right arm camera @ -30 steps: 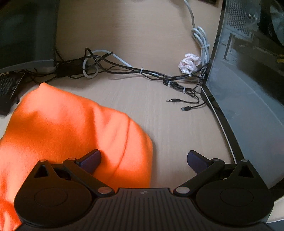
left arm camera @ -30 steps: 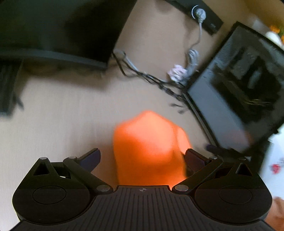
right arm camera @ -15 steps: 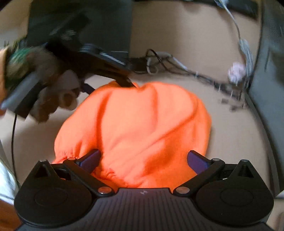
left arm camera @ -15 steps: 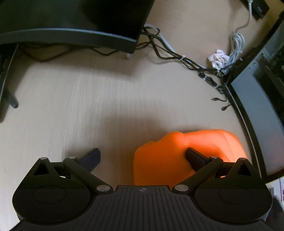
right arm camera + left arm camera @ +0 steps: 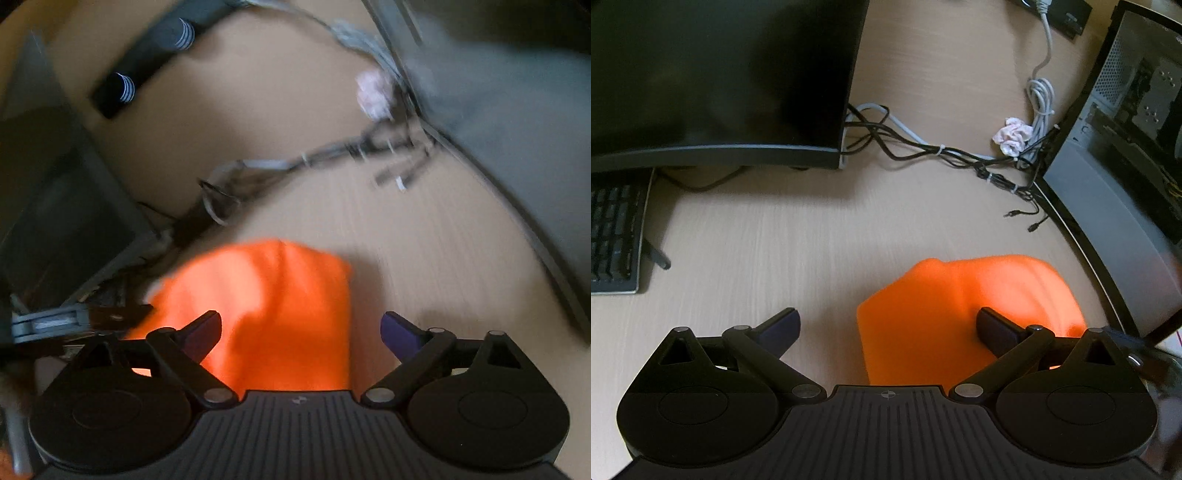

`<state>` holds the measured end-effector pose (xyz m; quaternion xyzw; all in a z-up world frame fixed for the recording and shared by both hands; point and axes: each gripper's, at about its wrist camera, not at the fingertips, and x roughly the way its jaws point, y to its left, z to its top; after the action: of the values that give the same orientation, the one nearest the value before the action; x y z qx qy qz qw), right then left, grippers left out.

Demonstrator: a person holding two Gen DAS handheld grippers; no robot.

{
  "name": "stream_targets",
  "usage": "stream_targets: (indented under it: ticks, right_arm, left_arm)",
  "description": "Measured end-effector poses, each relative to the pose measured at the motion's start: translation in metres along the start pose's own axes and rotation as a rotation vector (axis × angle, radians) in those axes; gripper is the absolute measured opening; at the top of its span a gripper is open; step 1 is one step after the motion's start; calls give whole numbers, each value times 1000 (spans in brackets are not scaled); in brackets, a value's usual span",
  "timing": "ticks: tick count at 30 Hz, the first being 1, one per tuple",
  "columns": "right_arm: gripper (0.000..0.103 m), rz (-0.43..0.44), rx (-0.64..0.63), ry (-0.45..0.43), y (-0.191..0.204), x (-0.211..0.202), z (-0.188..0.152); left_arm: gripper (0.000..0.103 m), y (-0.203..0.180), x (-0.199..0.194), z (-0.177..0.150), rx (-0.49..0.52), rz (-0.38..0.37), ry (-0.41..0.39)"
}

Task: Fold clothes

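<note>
- I'm at a computer desk (image 5: 746,236), office-like: keyboard (image 5: 613,236) left of the monitor (image 5: 716,77), tangled cables (image 5: 923,147) and PC tower (image 5: 1115,155) to its right.

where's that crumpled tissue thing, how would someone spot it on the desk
Start at the computer case standing at the desk's right edge. Just left of its near corner lies a coiled grey cable; the crumpled tissue sits against it, the only pale, wadded lump among thin cords.
</note>
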<state>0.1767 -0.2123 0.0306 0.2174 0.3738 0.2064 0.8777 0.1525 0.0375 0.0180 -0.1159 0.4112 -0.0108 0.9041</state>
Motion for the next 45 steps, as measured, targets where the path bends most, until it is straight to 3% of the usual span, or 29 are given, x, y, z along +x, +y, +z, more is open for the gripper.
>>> stream_targets:
  ticks: [1, 2, 3, 5, 6, 11, 15, 18, 21, 23, 24, 29, 32, 34, 37, 41, 45]
  right_arm:
    - [52, 28, 8, 28, 1, 3, -5]
    - [43, 58, 10, 45, 3, 5, -9]
    - [41, 92, -7, 28, 8, -1, -9]
    - [39, 162, -64, -30, 22, -17, -6]
    - [39, 156, -90, -41, 25, -21, -5]
    - [39, -110, -198, 15, 11, -2, -9]
    - [51, -154, -187, 23, 2, 1, -24]
    - [53, -156, -212, -1, 6, -3, -22]
    - [53, -100, -224, -33, 17, -15, -16]
    - [64, -52, -259, -40, 25, -22, -18]
    - [75, -42, -275, -37, 28, -23, -19]
    - [78, -126, -313, 19, 31, -13, -38]
    - [78, -187, -353, 9, 35, -12, -42]
    - [79, -201, -377, 5, 35, -10, -40]
    - [85, -203, -407, 3, 38, -7, -43]
    - [86, -239, -506, -6, 45, 0, -48]
    - [96, -285, -569, -15, 43, 5, -52]
  left_arm:
    - [103, 0, -1, 0, 3, -3, 1]
    - [103, 0, -2, 0, 6, -6, 2]
    - [103, 0, -3, 0, 8, -7, 2]
    - [103, 0, -4, 0, 9, -7, -2]
    - [103, 0, -5, 0, 8, -8, -4]
    - [103, -1, -9, 1, 9, -17, -7]
    - [103, -5, -15, -4, 9, -52, 9]
    - [103, -6, -22, -9, -2, -88, 22]
    - [103, 0, -31, -24, -86, -215, 47]
    - [103, 9, -32, -40, -173, -333, 74]
    - [103, 13, -28, -48, -216, -359, 92]
    - [103, 14, -15, -67, -317, -502, 139]
    - [103, 3, -46, -50, -249, -704, 29]
    - [103, 3, -60, -38, -211, -766, -30]
    - [103, 9, -61, -32, -182, -679, -63]
    - [103, 36, -39, -50, -274, -548, -22]
    - [103, 57, -27, -63, -299, -441, 7]
